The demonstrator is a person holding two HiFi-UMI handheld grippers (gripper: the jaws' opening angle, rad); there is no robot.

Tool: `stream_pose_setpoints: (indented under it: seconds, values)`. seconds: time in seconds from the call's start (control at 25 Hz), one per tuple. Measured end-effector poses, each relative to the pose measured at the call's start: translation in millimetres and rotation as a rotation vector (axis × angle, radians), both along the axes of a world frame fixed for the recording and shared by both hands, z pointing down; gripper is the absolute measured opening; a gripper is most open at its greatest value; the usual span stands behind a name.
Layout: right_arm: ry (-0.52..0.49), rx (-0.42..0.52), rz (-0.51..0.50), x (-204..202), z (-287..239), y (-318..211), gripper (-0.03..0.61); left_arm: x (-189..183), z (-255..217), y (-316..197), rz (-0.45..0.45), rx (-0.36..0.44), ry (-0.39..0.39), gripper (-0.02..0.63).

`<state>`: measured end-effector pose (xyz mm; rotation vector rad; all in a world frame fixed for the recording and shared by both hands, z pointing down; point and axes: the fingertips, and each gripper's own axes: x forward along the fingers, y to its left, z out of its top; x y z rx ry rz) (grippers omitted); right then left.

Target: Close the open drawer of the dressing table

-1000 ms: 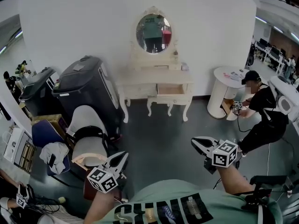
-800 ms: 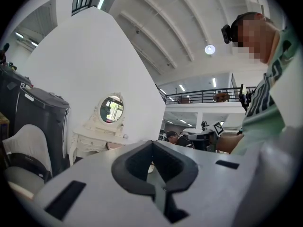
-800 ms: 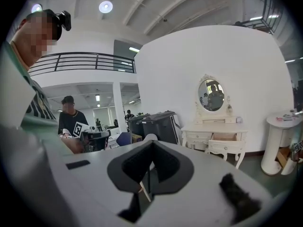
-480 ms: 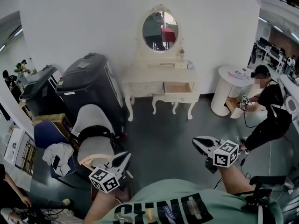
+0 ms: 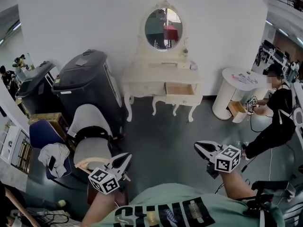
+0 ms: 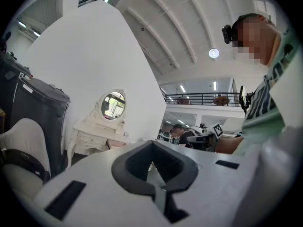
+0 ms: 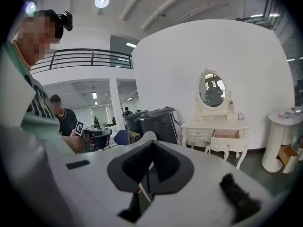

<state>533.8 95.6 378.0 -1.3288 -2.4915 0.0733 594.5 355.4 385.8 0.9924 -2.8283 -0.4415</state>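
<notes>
**Both grippers shut and empty, drawer open well ahead of fingertips**

Left gripper (image 5: 126, 157): fingers together, nothing between them; the left gripper view shows the dark pads meeting. Right gripper (image 5: 198, 146): fingers also together, nothing held, only a thin slit between the pads in the right gripper view. Both are held low, in front of the person's green shirt (image 5: 180, 207), and well apart from each other.

Dresser (image 5: 142, 85): against the white wall, well beyond both sets of fingertips, touched by neither. Its right-hand drawer (image 5: 182, 92) is pulled out, with the wood inside showing. The drawer sits ahead of the gap between the two grippers, a bit more toward the right fingertips. In the right gripper view it is up and right of the pads (image 7: 226, 134). Oval mirror (image 5: 163, 28) on top of the dresser.

Chair (image 5: 90, 138): near the left fingertips, on their outer side. Black bins (image 5: 87, 82) are beyond the chair. Round white stand (image 5: 234, 86) is far ahead of the right fingertips, on their outer side, with another person (image 5: 274, 115) crouched beside it.
</notes>
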Motion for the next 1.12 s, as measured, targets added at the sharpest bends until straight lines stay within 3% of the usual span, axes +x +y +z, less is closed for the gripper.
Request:
stream_pose_setpoints:
  seconds: [0.24,0.44,0.56,0.76,0.92,1.12]
  values:
    - [-0.017,-0.006,-0.092,-72,-10,-40,0.011,-59,-17,-48,-0.080,-0.007,-0.012,0.009]
    - [-0.060,-0.011,-0.125,-97,-6,-77,0.011,-71,-4,-94,-0.095,-0.009,-0.047,0.009]
    - [-0.043,-0.022,-0.139,-129,-8,-106,0.011,-101,-9,-126,-0.112,0.020,-0.031,0.009]
    - [-0.008,-0.044,-0.159,-181,-10,-145,0.011,-151,-21,-176,-0.100,-0.012,-0.001,0.009]
    - [0.041,-0.068,-0.153,-205,3,-150,0.011,-172,-21,-184,-0.091,-0.030,0.018,0.009]
    - [0.056,-0.058,-0.140,-230,12,-127,0.011,-200,-13,-159,-0.074,-0.027,0.025,0.009]
